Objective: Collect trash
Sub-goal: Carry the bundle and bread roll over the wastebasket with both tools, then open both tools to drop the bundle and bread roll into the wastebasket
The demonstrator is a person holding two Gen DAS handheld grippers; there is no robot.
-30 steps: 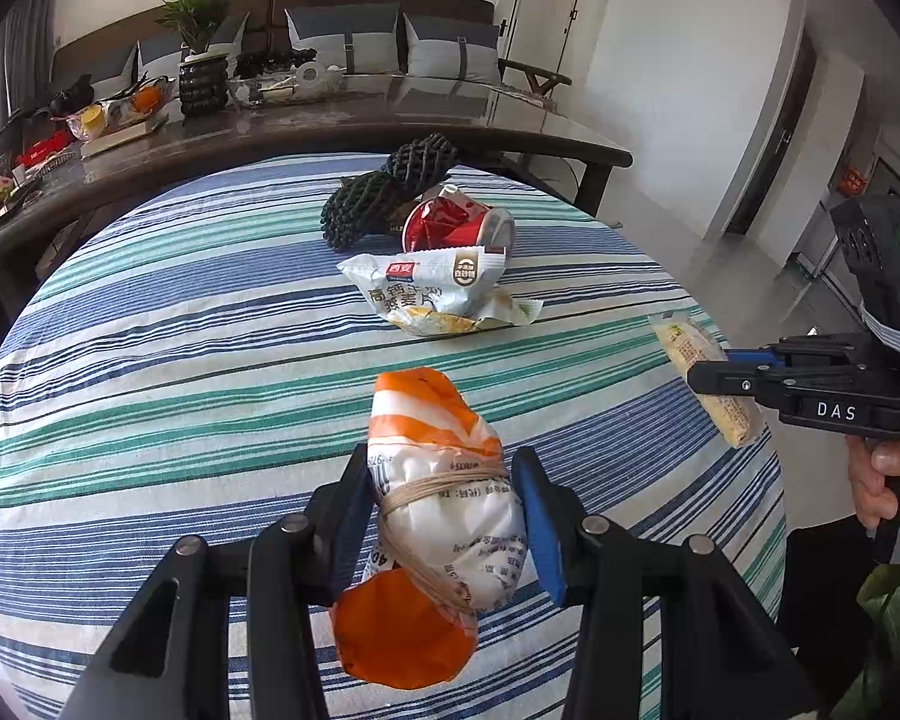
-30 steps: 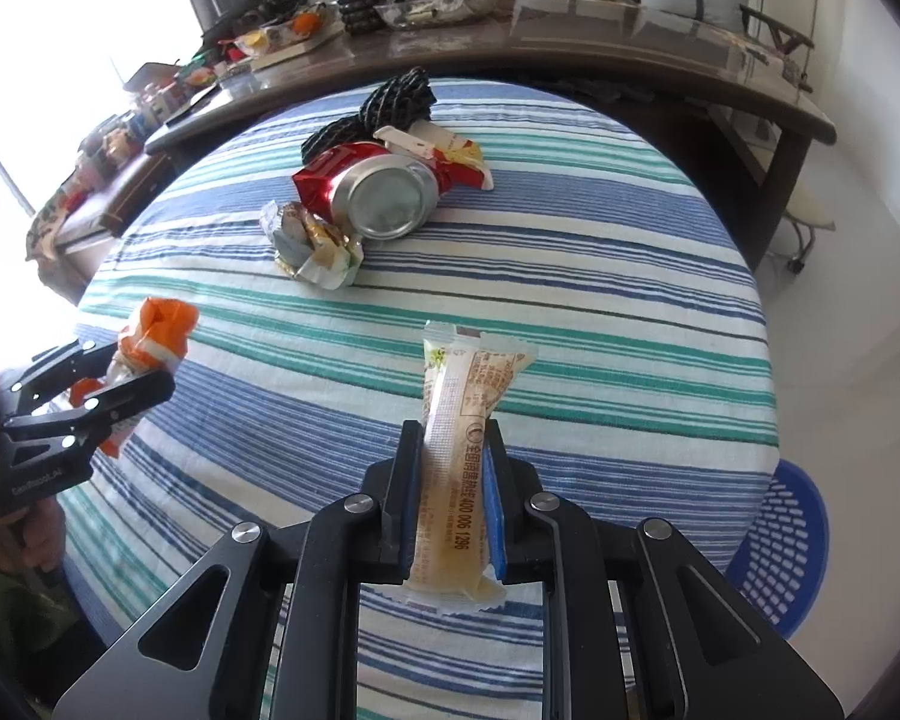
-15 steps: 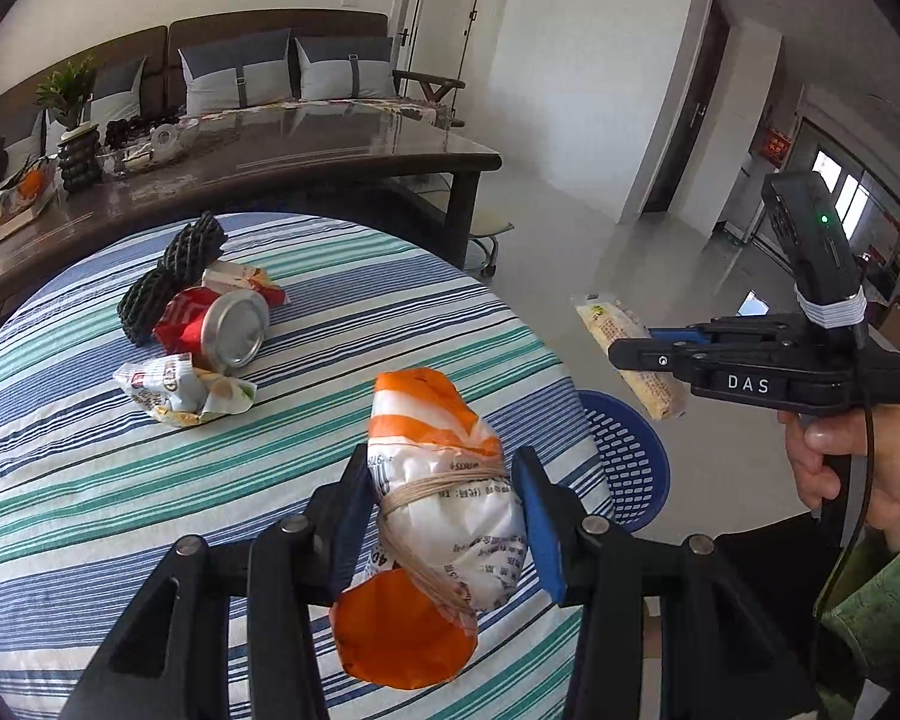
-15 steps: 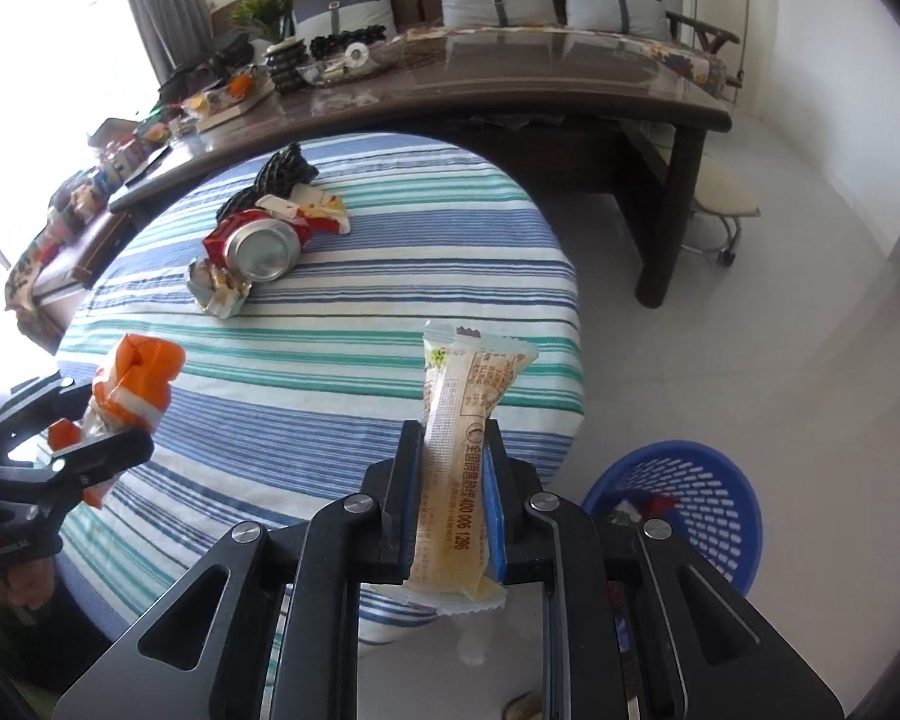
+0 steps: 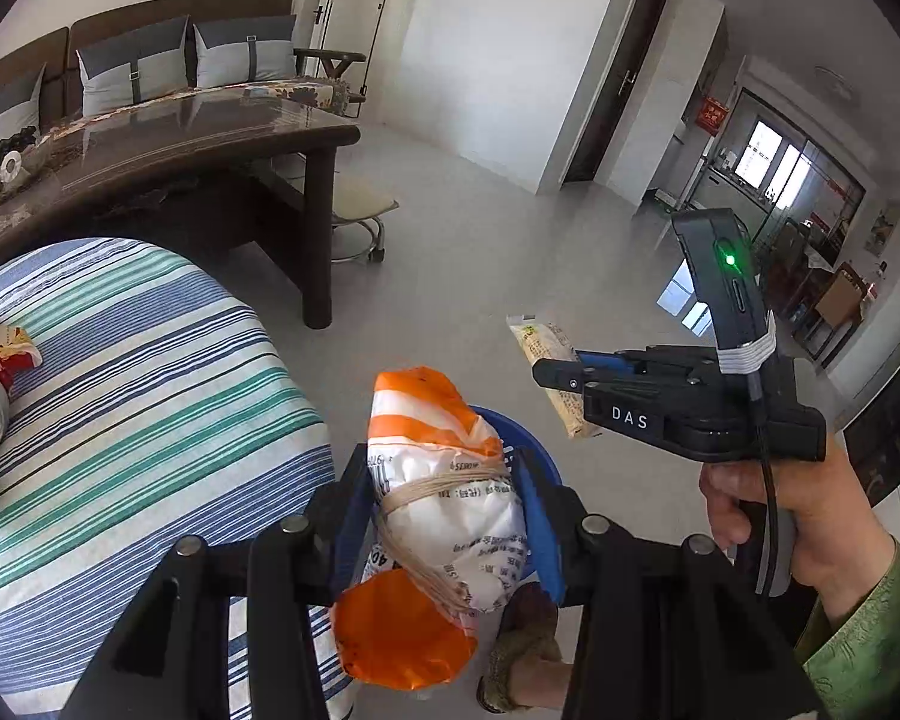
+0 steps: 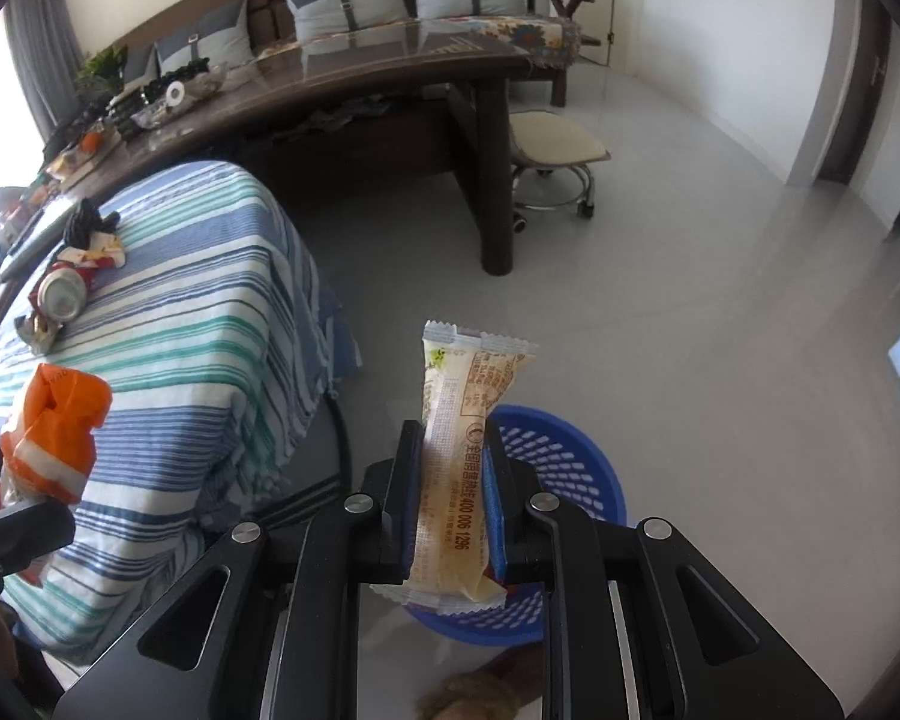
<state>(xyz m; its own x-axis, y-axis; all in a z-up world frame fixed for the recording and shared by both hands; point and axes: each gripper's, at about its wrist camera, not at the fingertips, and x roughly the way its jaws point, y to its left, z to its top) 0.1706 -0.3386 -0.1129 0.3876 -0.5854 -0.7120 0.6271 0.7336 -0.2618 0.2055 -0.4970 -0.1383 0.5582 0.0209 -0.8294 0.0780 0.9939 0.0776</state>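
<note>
Left wrist view: both grippers have swung off the striped table [image 5: 150,372] to above the blue basket [image 6: 570,450]. Left gripper [image 5: 444,510] clamps the orange-and-white bag [image 5: 438,480]; right gripper [image 6: 450,492], nearly closed, pinches the yellow wrapper [image 6: 468,438].

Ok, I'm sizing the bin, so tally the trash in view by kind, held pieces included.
Snack wrappers: 3 (yellow wrapper, red-and-white wrapper, crumpled wrapper)
Orange-and-white bag: 1
Drink can: 1
Black mesh net: 1
Total: 6

The blue basket [image 5: 531,450] sits mostly hidden behind the orange-and-white packet [image 5: 444,516].
</note>
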